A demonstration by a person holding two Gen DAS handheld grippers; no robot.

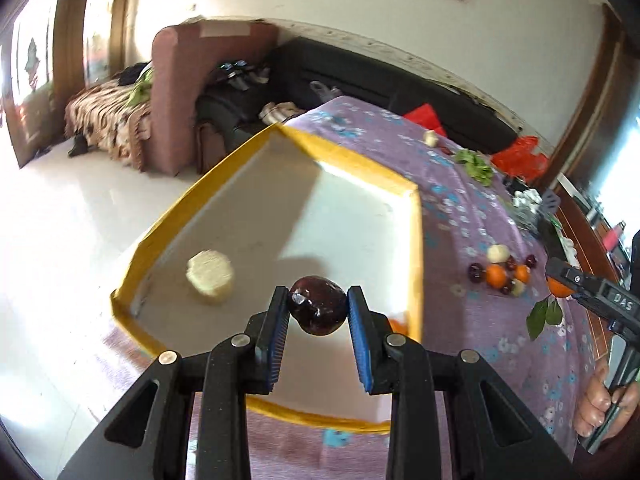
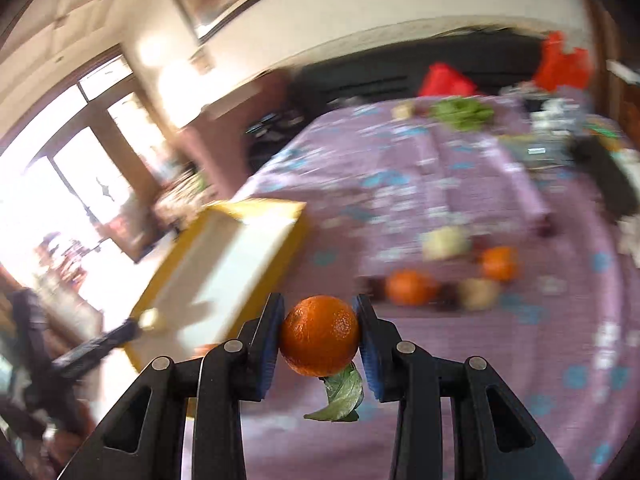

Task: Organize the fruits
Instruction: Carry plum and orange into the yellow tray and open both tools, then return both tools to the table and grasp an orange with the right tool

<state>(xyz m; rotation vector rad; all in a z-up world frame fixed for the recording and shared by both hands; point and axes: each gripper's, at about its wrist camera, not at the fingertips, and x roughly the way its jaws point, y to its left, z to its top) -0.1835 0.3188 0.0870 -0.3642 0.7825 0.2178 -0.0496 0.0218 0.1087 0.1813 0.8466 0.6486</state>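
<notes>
Left gripper (image 1: 318, 309): jaws clamped on a dark purple round plum (image 1: 317, 305) — above the yellow-rimmed white tray (image 1: 418, 240).
Right gripper (image 2: 320, 334): jaws clamped on a leafy orange tangerine (image 2: 320, 334) — over the purple floral tabletop (image 2: 480, 360).

Dark maroon plum (image 1: 318, 311) between blue claw pads (image 1: 359, 336), orange mandarin (image 2: 320, 335) — green leaf (image 2: 342, 396), yellow-rimmed white tray (image 1: 416, 248), purple cloth (image 1: 460, 200) — blue-white flowers

Left gripper (image 1: 319, 310), right gripper (image 2: 320, 334): jaws clamped
</notes>
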